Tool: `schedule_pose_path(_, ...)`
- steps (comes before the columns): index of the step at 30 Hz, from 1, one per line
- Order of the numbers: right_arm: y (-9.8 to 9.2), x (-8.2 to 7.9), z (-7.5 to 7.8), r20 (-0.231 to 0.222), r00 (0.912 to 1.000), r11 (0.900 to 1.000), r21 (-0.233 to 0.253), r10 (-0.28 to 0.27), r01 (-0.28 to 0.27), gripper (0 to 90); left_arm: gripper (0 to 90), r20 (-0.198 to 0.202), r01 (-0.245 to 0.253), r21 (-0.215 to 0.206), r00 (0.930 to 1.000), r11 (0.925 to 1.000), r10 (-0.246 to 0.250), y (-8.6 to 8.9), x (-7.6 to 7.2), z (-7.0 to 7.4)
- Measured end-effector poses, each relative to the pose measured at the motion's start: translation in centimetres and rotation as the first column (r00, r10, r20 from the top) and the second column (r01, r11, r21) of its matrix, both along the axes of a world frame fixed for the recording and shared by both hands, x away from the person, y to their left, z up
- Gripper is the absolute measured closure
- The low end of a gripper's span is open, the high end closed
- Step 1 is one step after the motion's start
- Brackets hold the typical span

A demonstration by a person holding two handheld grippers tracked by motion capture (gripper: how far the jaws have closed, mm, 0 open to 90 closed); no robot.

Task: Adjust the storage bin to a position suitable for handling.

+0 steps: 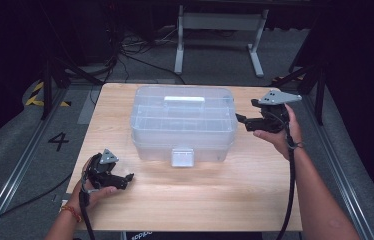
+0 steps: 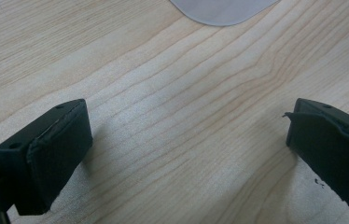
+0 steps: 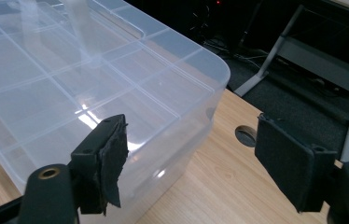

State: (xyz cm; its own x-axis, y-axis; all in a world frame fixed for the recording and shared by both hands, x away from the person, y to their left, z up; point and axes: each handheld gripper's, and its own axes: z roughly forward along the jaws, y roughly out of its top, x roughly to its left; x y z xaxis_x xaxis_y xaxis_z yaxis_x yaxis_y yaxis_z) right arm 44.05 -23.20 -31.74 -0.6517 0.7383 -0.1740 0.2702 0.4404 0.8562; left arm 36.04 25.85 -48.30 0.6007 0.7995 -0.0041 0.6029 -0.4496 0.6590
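A clear plastic storage box (image 1: 182,122) with a ribbed lid, a white handle (image 1: 184,100) and a front latch (image 1: 182,156) stands in the middle of the wooden table (image 1: 215,190). My left gripper (image 1: 129,177) rests low over the table near the front left, open, with bare wood between its jaws (image 2: 186,140). My right gripper (image 1: 240,119) hovers at the box's right end, open with nothing between its pads. In the right gripper view the box's corner (image 3: 182,93) lies just ahead of the gripper (image 3: 191,154).
The table's far right corner has a round cable hole (image 3: 246,135). Beyond the table stands a grey metal frame (image 1: 220,30) on dark carpet with cables. A rounded edge of the box latch (image 2: 224,9) shows at the top of the left gripper view.
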Motion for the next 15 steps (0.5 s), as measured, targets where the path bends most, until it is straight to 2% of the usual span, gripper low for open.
schedule_pose_path(7,1.5,0.6,0.3,0.006,0.9998,1.000,0.008,0.021,-0.021,26.3,0.7,-0.001,-0.003,-0.002,1.0000,1.0000,0.003,0.0,0.0,0.0)
schedule_pose_path(15,2.9,1.5,0.2,-0.008,0.9993,0.999,0.000,0.036,-0.036,27.0,0.7,-0.002,-0.003,-0.003,1.0000,1.0000,0.003,0.0,-0.1,0.0)
